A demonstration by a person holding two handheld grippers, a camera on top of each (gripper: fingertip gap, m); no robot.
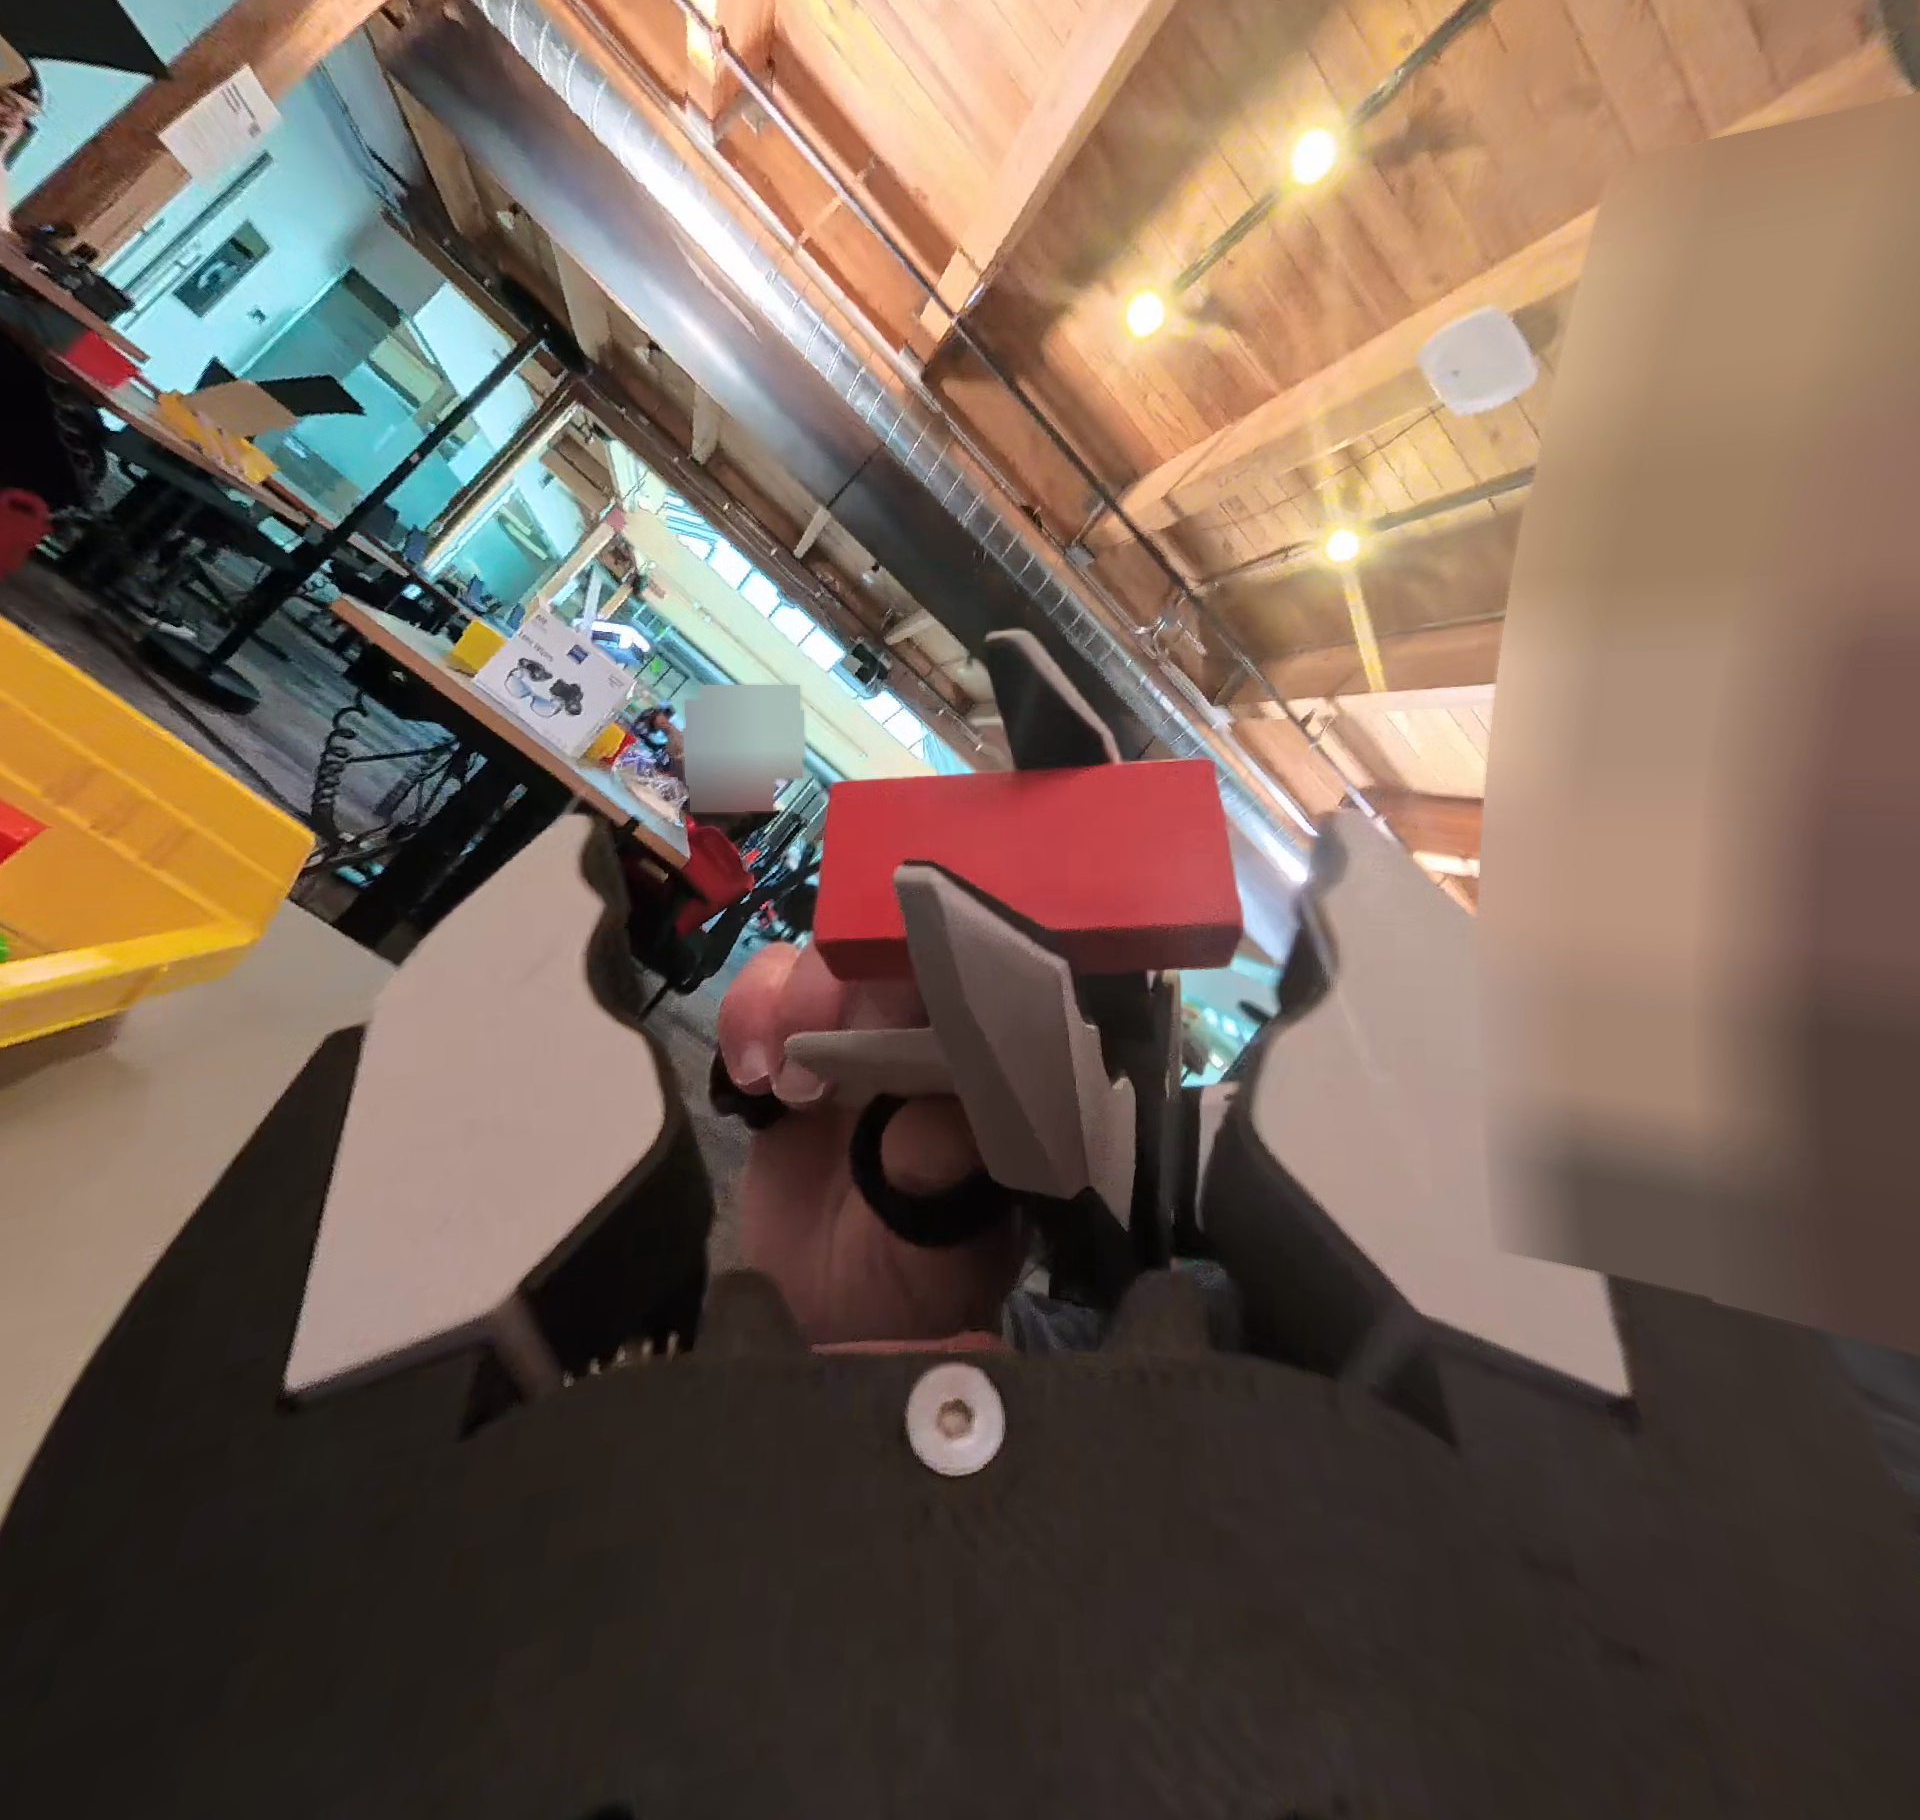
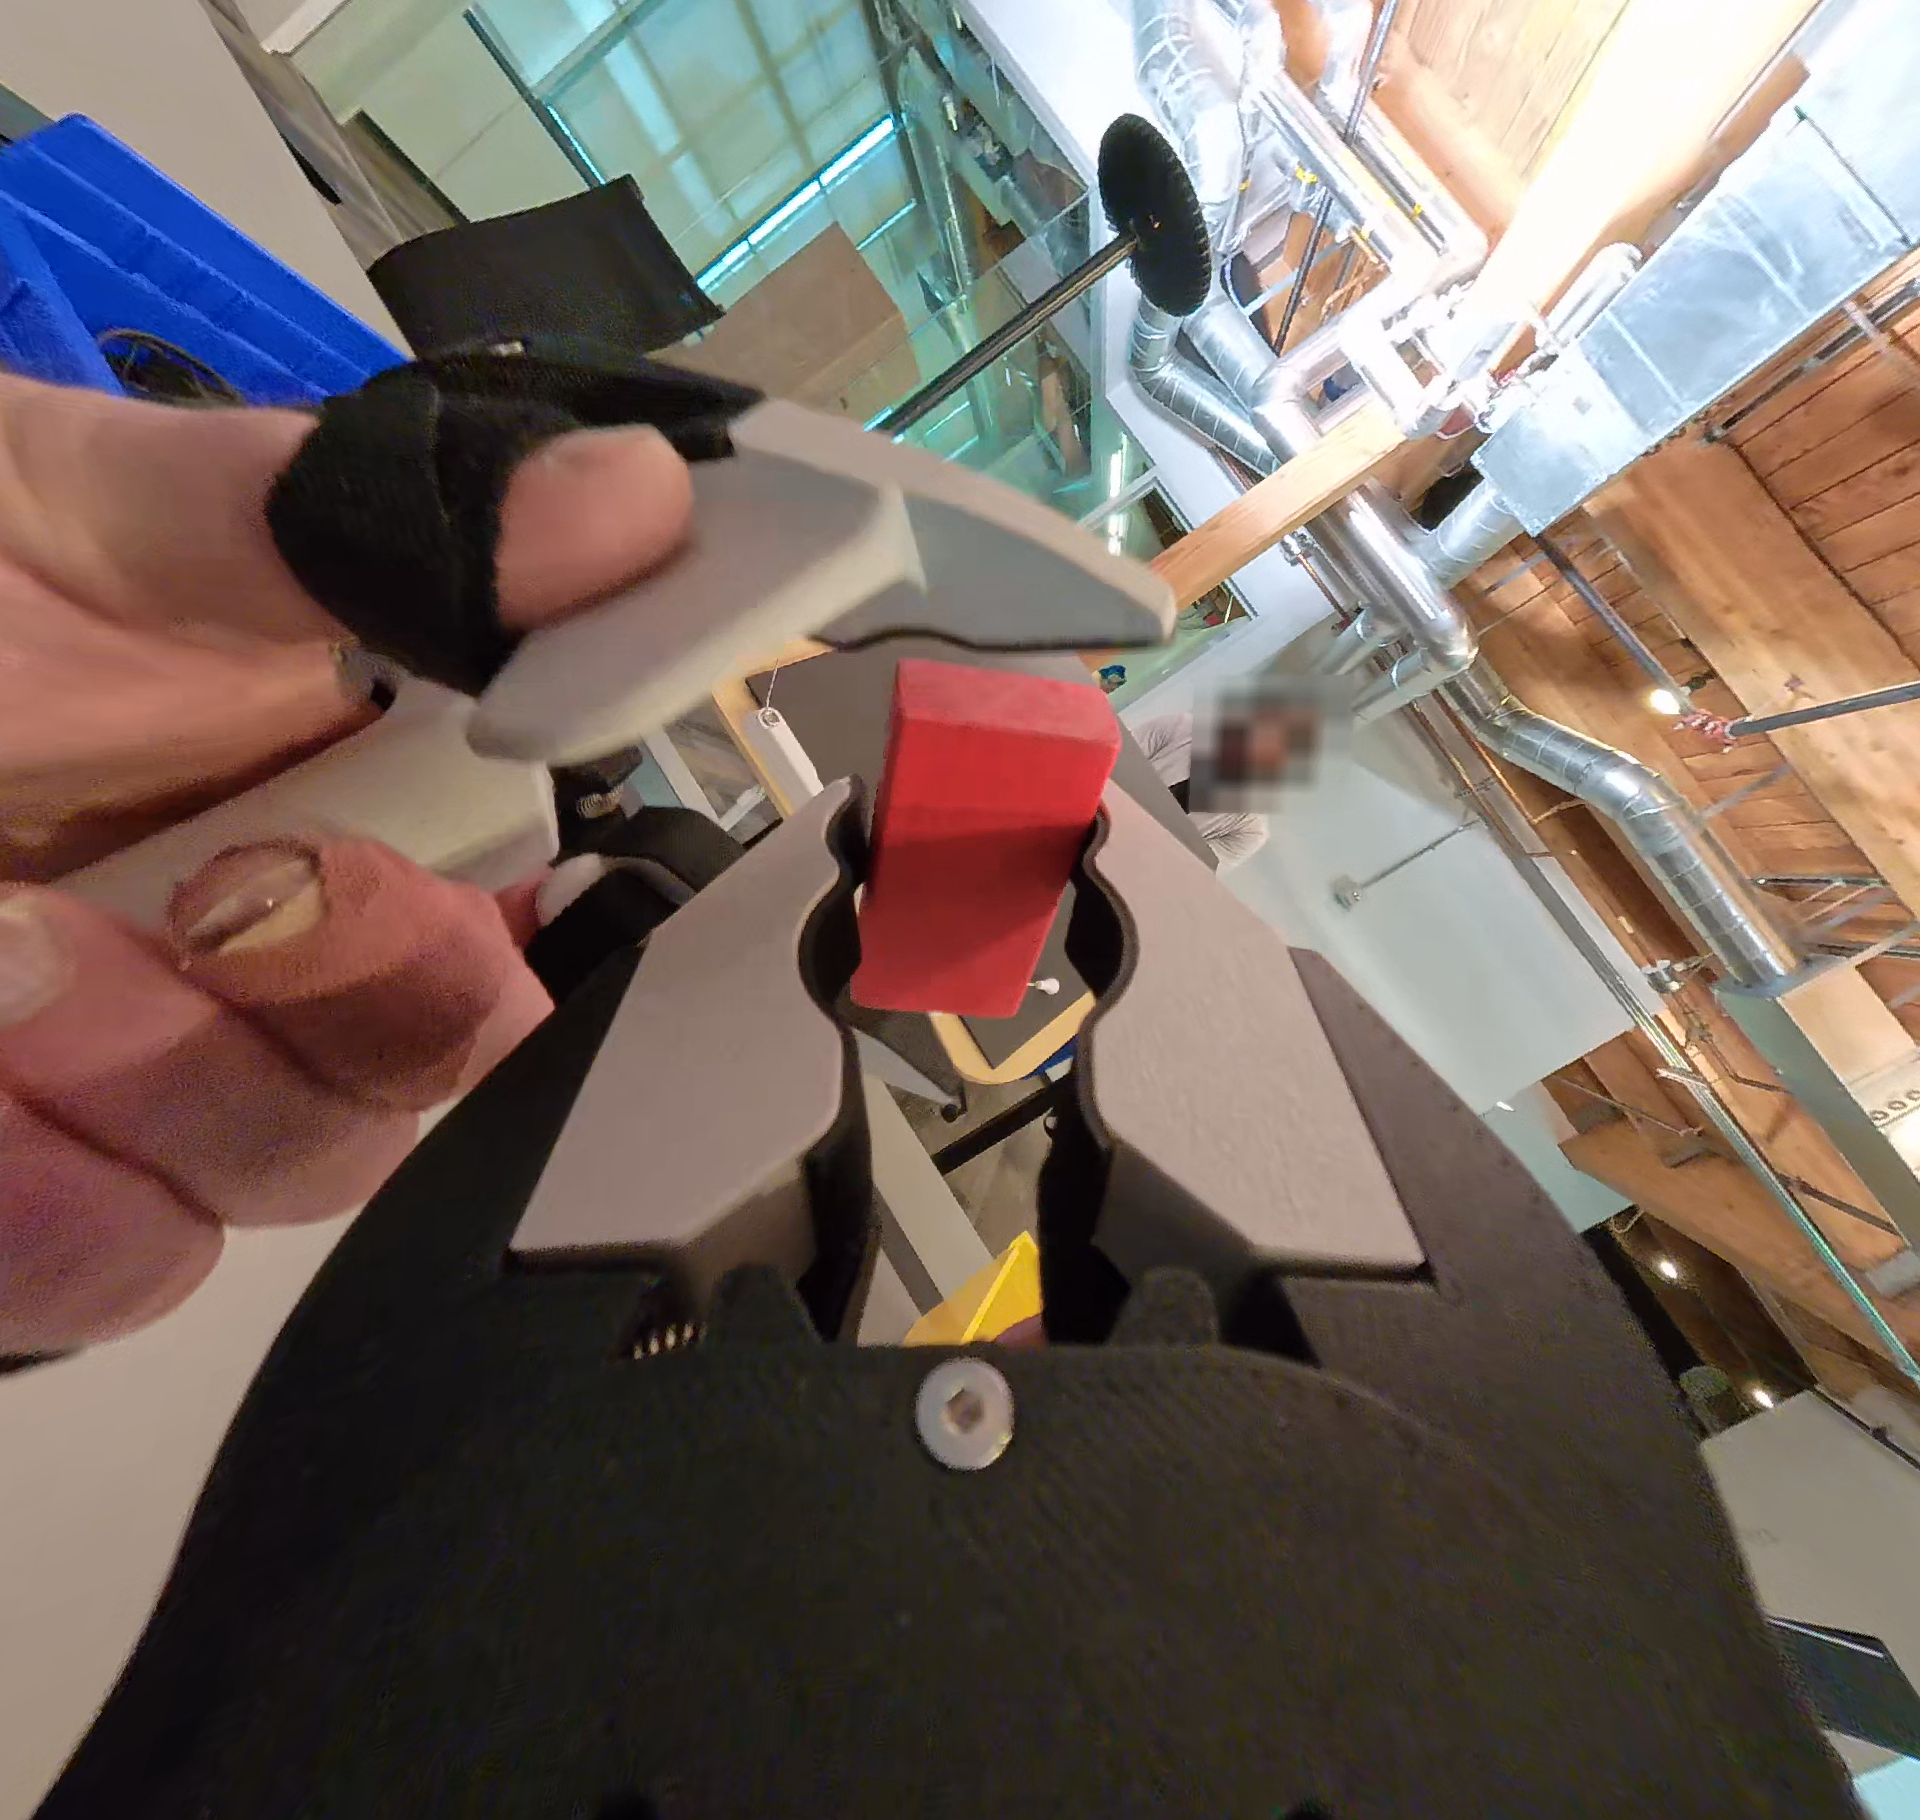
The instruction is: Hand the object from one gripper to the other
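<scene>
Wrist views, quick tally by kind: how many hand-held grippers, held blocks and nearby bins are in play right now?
Hand-held grippers: 2 (left hand-held gripper open, right hand-held gripper shut on the red block)
Blocks: 1 (the red block)
Bins: 2 (yellow bin, blue bin)
Total: 5

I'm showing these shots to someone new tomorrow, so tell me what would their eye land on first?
First, the red block at the centre of the right wrist view, pinched between the right tool's grey fingers. In the left wrist view the same block sits between the wide-open fingers of the left tool, which does not touch it. A yellow bin glows at that view's left edge, under a warm wooden ceiling.
</scene>
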